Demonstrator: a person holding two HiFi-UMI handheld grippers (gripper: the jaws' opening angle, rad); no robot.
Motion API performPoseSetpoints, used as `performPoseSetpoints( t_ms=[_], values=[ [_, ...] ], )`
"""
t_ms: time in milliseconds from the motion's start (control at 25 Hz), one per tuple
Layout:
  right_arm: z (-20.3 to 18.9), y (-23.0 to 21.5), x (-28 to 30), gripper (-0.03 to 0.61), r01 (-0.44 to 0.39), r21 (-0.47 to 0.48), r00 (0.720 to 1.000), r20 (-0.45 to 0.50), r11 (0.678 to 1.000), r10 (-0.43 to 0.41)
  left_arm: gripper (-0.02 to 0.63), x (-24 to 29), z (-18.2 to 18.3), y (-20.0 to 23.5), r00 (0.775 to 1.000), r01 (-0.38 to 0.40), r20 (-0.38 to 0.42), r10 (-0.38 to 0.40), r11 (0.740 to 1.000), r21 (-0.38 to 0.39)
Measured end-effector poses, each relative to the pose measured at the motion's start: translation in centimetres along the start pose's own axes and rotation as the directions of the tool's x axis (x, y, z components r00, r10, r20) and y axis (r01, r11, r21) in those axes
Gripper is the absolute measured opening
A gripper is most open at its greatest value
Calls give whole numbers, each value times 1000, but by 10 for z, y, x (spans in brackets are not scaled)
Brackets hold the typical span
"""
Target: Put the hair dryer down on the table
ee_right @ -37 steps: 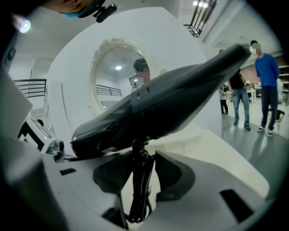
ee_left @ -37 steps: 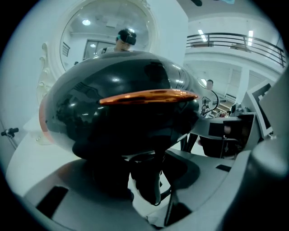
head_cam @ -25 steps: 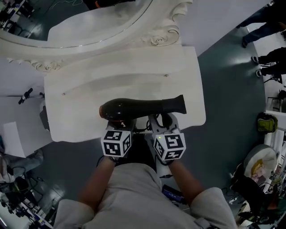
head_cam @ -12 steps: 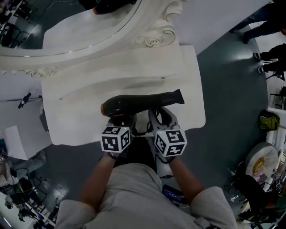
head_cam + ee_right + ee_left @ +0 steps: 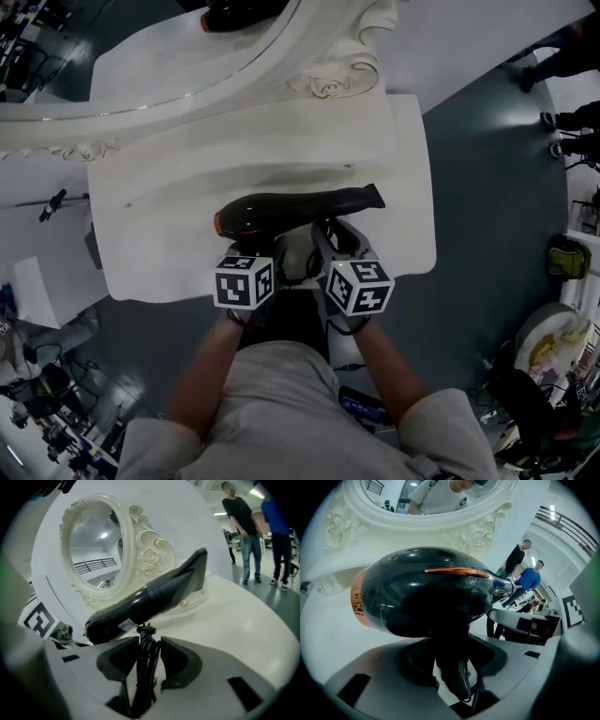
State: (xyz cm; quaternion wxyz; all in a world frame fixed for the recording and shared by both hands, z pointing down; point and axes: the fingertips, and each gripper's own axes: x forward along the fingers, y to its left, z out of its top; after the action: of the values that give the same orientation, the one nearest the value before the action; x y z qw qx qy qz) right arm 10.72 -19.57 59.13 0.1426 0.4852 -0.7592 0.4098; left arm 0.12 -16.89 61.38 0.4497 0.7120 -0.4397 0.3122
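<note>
The black hair dryer [image 5: 291,211] lies level over the white dressing table [image 5: 159,197], its nozzle to the right and its orange-ringed back end to the left. Whether it touches the top I cannot tell. My left gripper [image 5: 258,253] is shut on the dryer's handle [image 5: 452,667], under the glossy body [image 5: 422,592] that fills the left gripper view. My right gripper [image 5: 328,244] is shut on the dryer's coiled black cord [image 5: 144,667], whose plug end stands up just below the dryer barrel [image 5: 154,595].
An oval mirror in an ornate white frame [image 5: 328,80] stands along the table's far edge, close behind the dryer. The table's front edge [image 5: 187,286] runs just under both grippers. Two people [image 5: 246,531] stand on the grey floor off to the right.
Both grippers have sunk toward the table top with the dryer and carried it a little farther in from the front edge. Both grips are unchanged.
</note>
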Motion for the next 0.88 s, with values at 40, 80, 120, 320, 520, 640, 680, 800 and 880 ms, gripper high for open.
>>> performPoseSetpoints(
  t_ms=[40,80,120,320,520,640,680,800,880],
  values=[
    [0,-1,1,152,-2,7,1000,-3,1000,2,192,1,0,1,1000,1,-5,-1,1000,-5],
    [-1,-2,3,152,-3,13,1000,-6,1000,3,192,2,1,1,1000,1,-9,-1,1000,-8],
    [-1,-3,4,152,-3,17,1000,-9,1000,3,192,4,1,2,1000,2,-12,-2,1000,-13],
    [-4,-6,11,152,-1,42,999,-34,999,2,191,10,1,7,1000,5,-27,-7,998,-68],
    [-8,-12,16,152,8,70,998,-58,998,-4,189,15,5,4,999,7,-42,-11,996,-94],
    [-10,-14,18,152,4,82,998,-67,997,1,187,17,7,3,999,14,-38,-18,994,-108],
    [-10,-14,19,152,3,84,998,-70,996,3,187,17,8,4,999,14,-37,-18,993,-115],
    [-9,-14,20,152,2,90,997,-75,996,5,186,17,11,5,999,13,-34,-17,992,-128],
    [-9,-14,19,152,3,94,997,-74,996,4,184,18,12,4,999,14,-34,-19,992,-127]
  ],
)
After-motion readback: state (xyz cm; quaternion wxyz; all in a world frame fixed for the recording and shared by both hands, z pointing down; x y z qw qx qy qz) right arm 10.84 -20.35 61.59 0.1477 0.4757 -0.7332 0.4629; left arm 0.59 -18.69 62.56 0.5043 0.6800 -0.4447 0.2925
